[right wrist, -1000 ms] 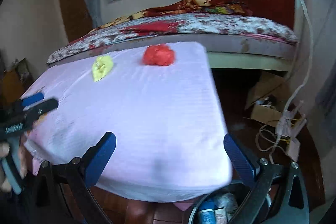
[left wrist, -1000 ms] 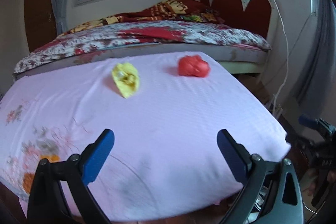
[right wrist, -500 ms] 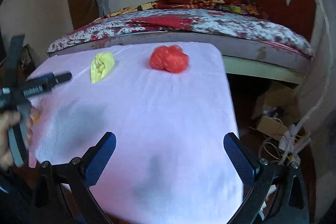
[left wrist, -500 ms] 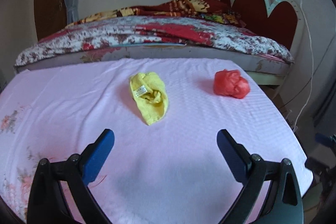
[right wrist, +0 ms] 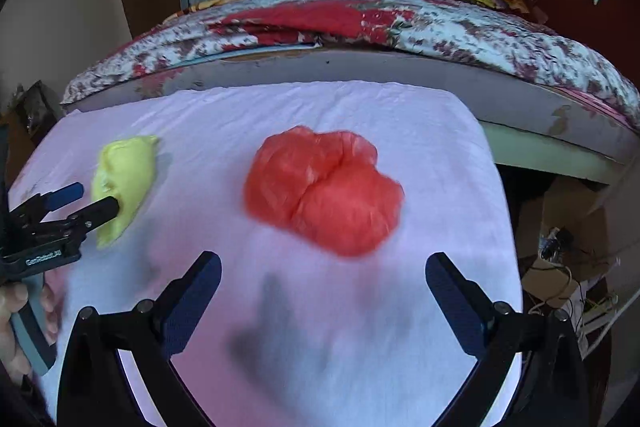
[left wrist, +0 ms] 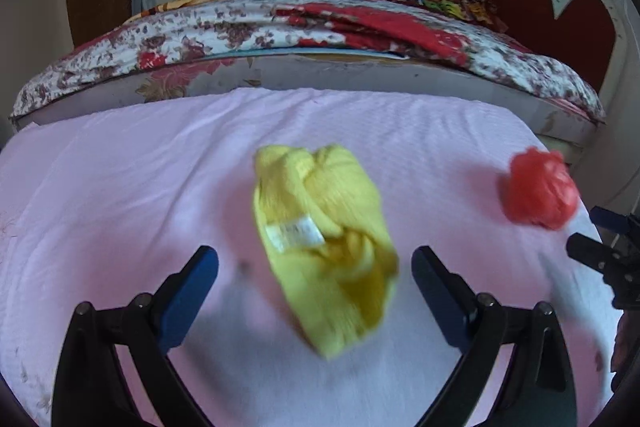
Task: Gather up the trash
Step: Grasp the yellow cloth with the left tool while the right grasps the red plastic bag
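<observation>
Left wrist view: the yellow cloth (left wrist: 324,247), crumpled with a white tag showing, lies mid-way across the pink sheet (left wrist: 120,187) and sits between the wide-spread fingers of the left gripper (left wrist: 316,267), which holds nothing. The jaws look lined up either side of it, probably so one squeeze can gather the soft bundle. Far right on the same sheet is the red bag (left wrist: 538,193), a scrunched ball of thin plastic, well apart from the cloth. From the right wrist view the red bag (right wrist: 324,191) lies just beyond the right gripper (right wrist: 320,283), whose fingers are also spread wide and empty, aimed to straddle it. Each piece seems to have its own gripper, so both could be picked up together. Behind the sheet stands a bed (right wrist: 400,27) with a floral cover.
</observation>
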Tool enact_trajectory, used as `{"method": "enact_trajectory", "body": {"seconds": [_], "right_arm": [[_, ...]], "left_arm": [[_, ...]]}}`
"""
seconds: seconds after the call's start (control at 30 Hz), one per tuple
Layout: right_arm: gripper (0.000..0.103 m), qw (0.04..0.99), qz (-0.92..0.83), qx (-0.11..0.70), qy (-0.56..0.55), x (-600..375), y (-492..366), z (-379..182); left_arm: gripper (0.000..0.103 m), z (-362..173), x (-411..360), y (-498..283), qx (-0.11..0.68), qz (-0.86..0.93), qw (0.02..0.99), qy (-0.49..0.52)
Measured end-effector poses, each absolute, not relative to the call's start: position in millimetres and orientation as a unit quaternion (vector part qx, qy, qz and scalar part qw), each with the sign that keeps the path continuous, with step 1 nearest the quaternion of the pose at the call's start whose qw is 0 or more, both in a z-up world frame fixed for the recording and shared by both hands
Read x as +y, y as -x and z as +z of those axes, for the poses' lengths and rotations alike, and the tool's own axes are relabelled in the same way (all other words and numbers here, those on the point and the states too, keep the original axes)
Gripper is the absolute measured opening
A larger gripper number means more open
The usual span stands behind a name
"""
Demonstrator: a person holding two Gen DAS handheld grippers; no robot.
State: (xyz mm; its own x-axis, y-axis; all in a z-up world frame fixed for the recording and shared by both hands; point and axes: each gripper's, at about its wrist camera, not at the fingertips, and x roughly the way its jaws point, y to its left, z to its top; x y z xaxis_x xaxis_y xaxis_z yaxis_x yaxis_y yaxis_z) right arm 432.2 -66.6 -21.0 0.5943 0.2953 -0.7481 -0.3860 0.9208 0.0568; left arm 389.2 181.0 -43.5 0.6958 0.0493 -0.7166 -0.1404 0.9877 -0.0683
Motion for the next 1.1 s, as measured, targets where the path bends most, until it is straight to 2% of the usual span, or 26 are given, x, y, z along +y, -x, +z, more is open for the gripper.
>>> {"method": "enact_trajectory", "body": {"seconds": [0.17,0.23,0.3,0.37,0.43,0.47,0.53,0.57,0.6,0.7,1.1], "right_arm": [[0.099,0.885,0.196,0.42,0.044,-54.1,-467.8,-30.5],[0.092,0.882,0.197,0.426,0.039,-50.2,-476.2,-33.9],[0.083,0.879,0.199,0.432,0.033,-47.7,-480.6,-36.9],[0.081,0.878,0.197,0.434,0.032,-46.7,-481.2,-38.9],[0.069,0.879,0.197,0.432,0.032,-46.2,-480.2,-38.4],[0.066,0.879,0.196,0.433,0.031,-46.6,-480.3,-37.7],[0.05,0.88,0.196,0.432,0.029,-48.3,-478.8,-35.8],[0.049,0.88,0.196,0.431,0.029,-49.2,-477.4,-34.5],[0.048,0.882,0.194,0.429,0.027,-50.6,-475.4,-33.0],[0.045,0.885,0.195,0.421,0.025,-55.0,-463.8,-26.6],[0.045,0.9,0.203,0.385,0.009,-86.0,-379.5,18.9]], "left_arm": [[0.097,-45.4,185.1,-405.0,0.394,0.046,0.915,0.075],[0.096,-48.6,184.9,-410.1,0.406,0.04,0.91,0.077],[0.084,-51.6,185.6,-415.1,0.416,0.03,0.905,0.082],[0.081,-53.4,186.3,-419.2,0.422,0.025,0.902,0.088],[0.078,-53.5,188.3,-420.8,0.421,0.026,0.902,0.093],[0.074,-53.4,189.1,-421.0,0.42,0.024,0.902,0.095],[0.055,-52.3,190.6,-419.0,0.415,0.015,0.904,0.102],[0.045,-52.0,190.7,-417.4,0.413,0.009,0.904,0.105],[0.04,-51.2,190.5,-415.5,0.411,0.006,0.906,0.107],[0.034,-47.4,186.4,-409.4,0.404,0.001,0.909,0.098],[0.033,7.4,149.4,-342.8,0.352,-0.037,0.934,0.058]]}}
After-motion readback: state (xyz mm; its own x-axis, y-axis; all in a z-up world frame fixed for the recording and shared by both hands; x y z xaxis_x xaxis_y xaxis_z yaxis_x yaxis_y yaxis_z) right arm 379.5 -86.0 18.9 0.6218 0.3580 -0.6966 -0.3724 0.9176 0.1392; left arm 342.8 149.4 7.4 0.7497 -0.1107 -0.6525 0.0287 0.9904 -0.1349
